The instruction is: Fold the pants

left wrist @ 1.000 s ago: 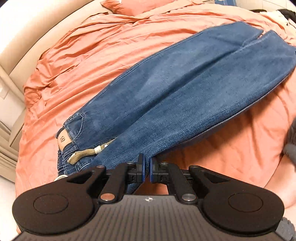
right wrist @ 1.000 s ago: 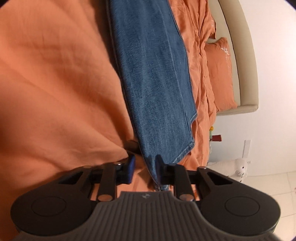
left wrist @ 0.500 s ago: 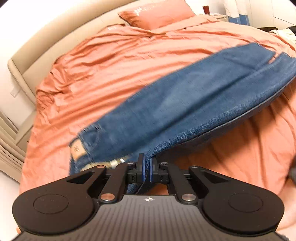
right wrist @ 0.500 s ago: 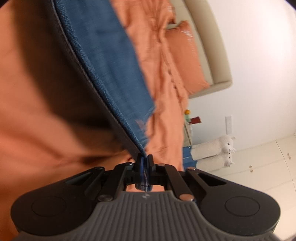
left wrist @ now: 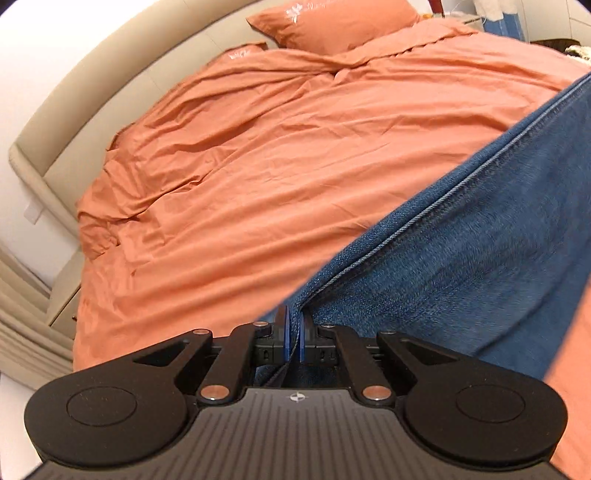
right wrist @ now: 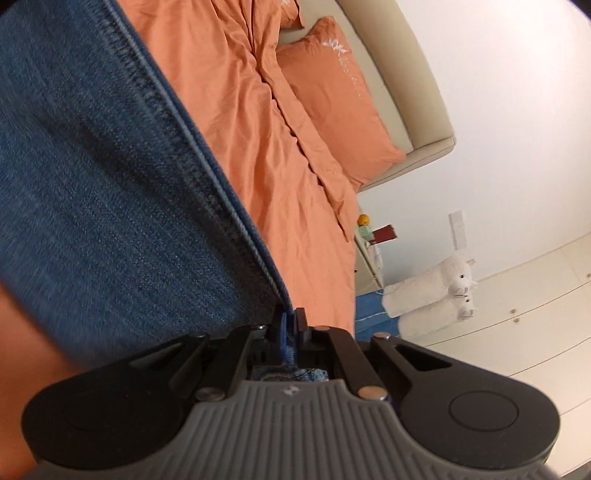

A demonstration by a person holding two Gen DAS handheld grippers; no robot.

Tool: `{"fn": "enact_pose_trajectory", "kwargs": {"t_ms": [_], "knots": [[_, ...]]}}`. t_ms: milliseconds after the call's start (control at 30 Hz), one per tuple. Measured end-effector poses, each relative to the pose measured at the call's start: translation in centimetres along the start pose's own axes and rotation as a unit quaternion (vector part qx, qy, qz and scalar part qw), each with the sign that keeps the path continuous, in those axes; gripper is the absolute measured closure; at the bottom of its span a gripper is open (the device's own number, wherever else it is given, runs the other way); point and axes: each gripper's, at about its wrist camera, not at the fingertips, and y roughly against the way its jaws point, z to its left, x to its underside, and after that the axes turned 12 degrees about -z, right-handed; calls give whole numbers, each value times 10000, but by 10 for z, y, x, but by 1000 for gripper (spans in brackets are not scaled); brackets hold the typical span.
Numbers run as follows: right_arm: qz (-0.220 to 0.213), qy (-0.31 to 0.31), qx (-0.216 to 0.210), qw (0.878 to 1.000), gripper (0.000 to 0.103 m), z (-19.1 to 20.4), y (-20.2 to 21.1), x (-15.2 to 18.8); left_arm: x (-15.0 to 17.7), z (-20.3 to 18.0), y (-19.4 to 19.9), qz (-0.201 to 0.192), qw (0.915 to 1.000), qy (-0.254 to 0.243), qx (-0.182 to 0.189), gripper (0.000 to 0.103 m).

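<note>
The blue jeans hang stretched in the air above the orange bed. My left gripper is shut on the jeans' edge, and the denim runs up and to the right from its jaws along a seam. In the right wrist view my right gripper is shut on the jeans at another edge, with the fabric filling the left side of that view. The waistband and the leg ends are out of sight.
The orange duvet covers the bed, with orange pillows by the beige headboard. A nightstand with small items, plush toys and white cabinets stand beside the bed.
Both grippers have lifted the jeans off the bed. The right gripper closed on the fabric. The jeans now hang taut and close to both cameras.
</note>
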Motion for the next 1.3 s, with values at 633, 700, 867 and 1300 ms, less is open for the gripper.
{"fn": "enact_pose_trajectory", "kwargs": {"t_ms": [633, 700, 867, 1300], "knots": [[616, 149, -679, 9957, 103, 89, -170, -18, 33, -4, -159, 603, 9979, 169, 189, 91], [635, 112, -584, 9962, 102, 90, -164, -20, 32, -6, -153, 529, 9986, 4, 39, 74], [676, -299, -407, 9964, 61, 72, -134, -33, 23, 16, -115, 233, 9992, 328, -83, 26], [-331, -2639, -2085, 9412, 59, 100, 41, -144, 98, 166, -8, -13, 9430, 3322, -178, 27]]}}
